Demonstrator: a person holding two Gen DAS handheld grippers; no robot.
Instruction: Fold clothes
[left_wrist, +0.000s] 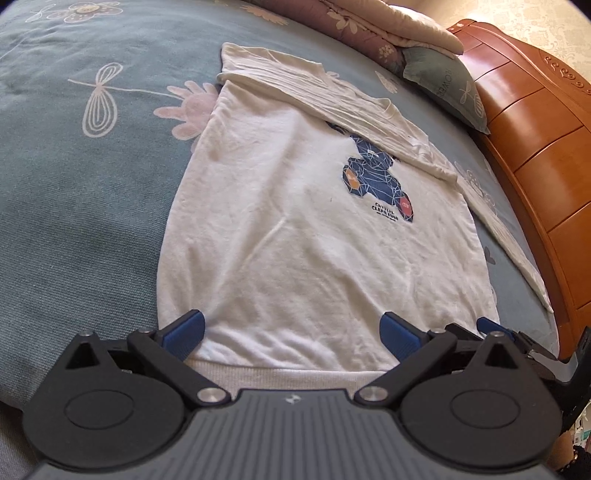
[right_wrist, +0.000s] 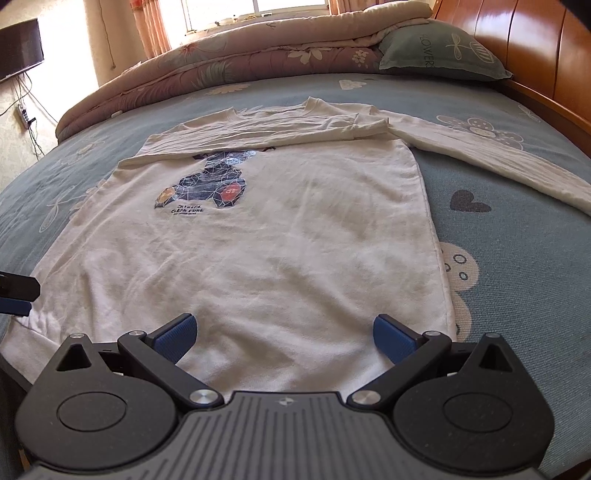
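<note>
White long-sleeved cotton shirt with a blue geometric bear print (left_wrist: 317, 229) lies flat, print side up, on the grey-blue floral bedsheet (left_wrist: 85, 206). One sleeve is folded across the chest just under the collar (right_wrist: 258, 129); the other sleeve (right_wrist: 498, 162) trails out over the sheet toward 2 o'clock in the right wrist view.

Left gripper (left_wrist: 293, 330): jaws spread wide, nothing between them, poised at the shirt's hem, blue pads (left_wrist: 184, 334) over the cloth near its 7 o'clock corner. Right gripper (right_wrist: 284, 338): jaws also spread wide, holding nothing, at the same hem, nearer the 5 o'clock corner. Can't tell if the pads touch the fabric.

Beyond the shirt at 12 o'clock: rolled pink floral quilt (right_wrist: 221, 62), grey-green pillow (right_wrist: 436, 51), glossy orange wooden headboard (left_wrist: 535, 147) at 2 o'clock.
</note>
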